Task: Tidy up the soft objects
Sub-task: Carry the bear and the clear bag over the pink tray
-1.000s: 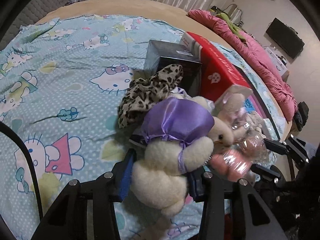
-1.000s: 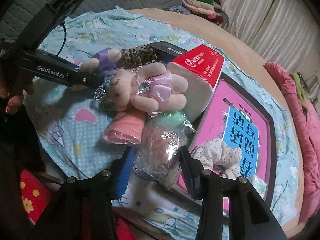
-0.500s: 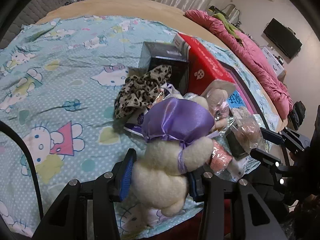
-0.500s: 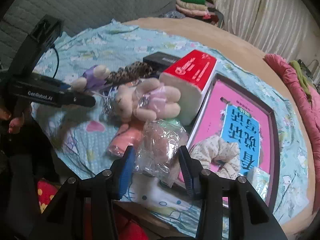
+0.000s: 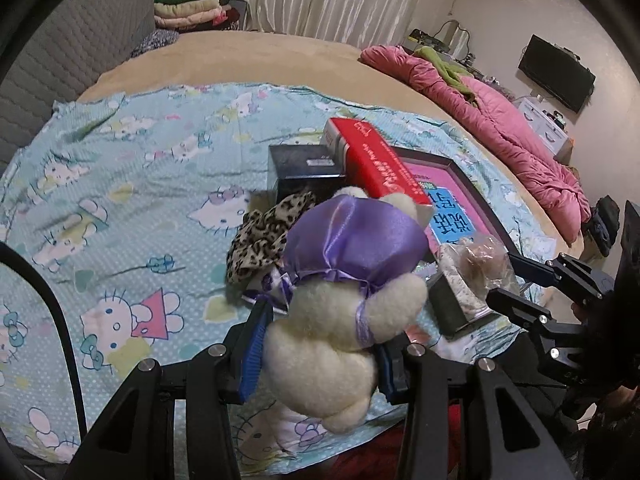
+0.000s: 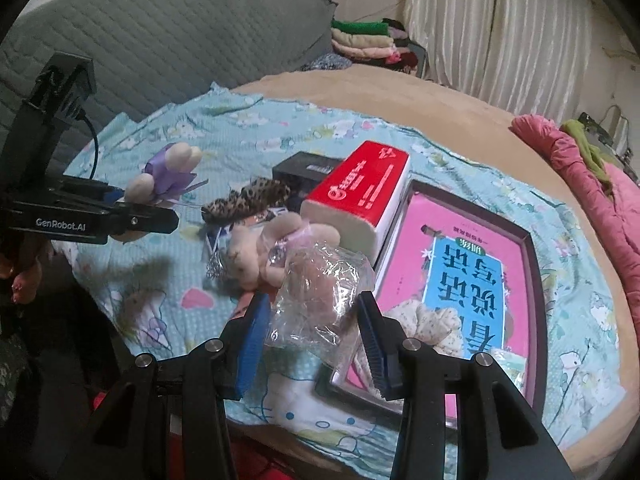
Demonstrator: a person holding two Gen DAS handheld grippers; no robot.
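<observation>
My left gripper [image 5: 320, 356] is shut on a cream plush toy in a purple satin dress [image 5: 340, 312] and holds it above the bed. The right wrist view shows the same plush toy [image 6: 168, 172] at the left, in the left gripper [image 6: 148, 204]. My right gripper [image 6: 314, 340] is shut on a crinkled clear plastic bag [image 6: 320, 292] with something soft and pinkish inside, lifted off the sheet. A pink plush rabbit [image 6: 260, 252] lies on the bed just beyond it. A leopard-print cloth [image 5: 264, 236] lies beside a black box [image 5: 304, 168].
A red and white box [image 6: 360, 188] leans on a large pink framed box [image 6: 472, 280], which has a floral soft item [image 6: 428, 320] on it. The Hello Kitty sheet [image 5: 120, 200] covers the bed. A pink quilt [image 5: 500, 120] lies far right, and folded clothes [image 5: 188, 8] are stacked behind.
Both grippers have risen with their loads: the purple-dressed plush and the plastic bag now hang higher over the bed. The pink rabbit and leopard cloth stay on the sheet.
</observation>
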